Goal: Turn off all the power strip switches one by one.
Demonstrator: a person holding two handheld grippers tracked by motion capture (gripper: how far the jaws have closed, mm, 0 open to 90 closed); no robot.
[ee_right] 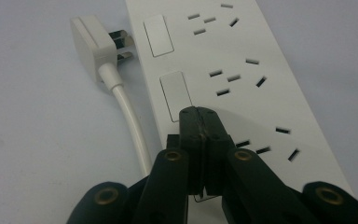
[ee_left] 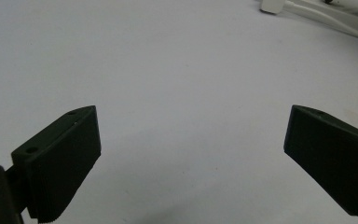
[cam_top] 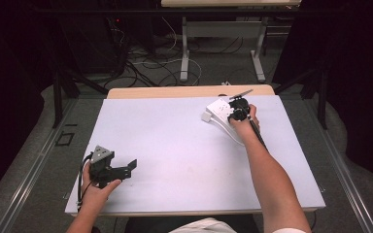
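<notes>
A white power strip point(ee_right: 242, 70) with several sockets and rocker switches point(ee_right: 175, 93) lies at the far right of the white table point(cam_top: 175, 145). Its white plug point(ee_right: 91, 42) and cable point(ee_right: 133, 126) rest beside it. My right gripper point(ee_right: 199, 114) is shut with nothing between its jaws, and its tip hangs over the strip right next to a switch. In the high view that right gripper point(cam_top: 238, 110) sits on top of the power strip point(cam_top: 219, 108). My left gripper point(ee_left: 191, 135) stands open over bare tabletop at the near left point(cam_top: 126, 169).
The plug point(ee_left: 272, 5) and cable point(ee_left: 331, 16) lie far beyond the left jaws. Behind the table a wooden edge point(cam_top: 189, 91), another desk's legs point(cam_top: 184, 53) and loose floor cables point(cam_top: 145, 63) are visible. Dark curtains flank both sides.
</notes>
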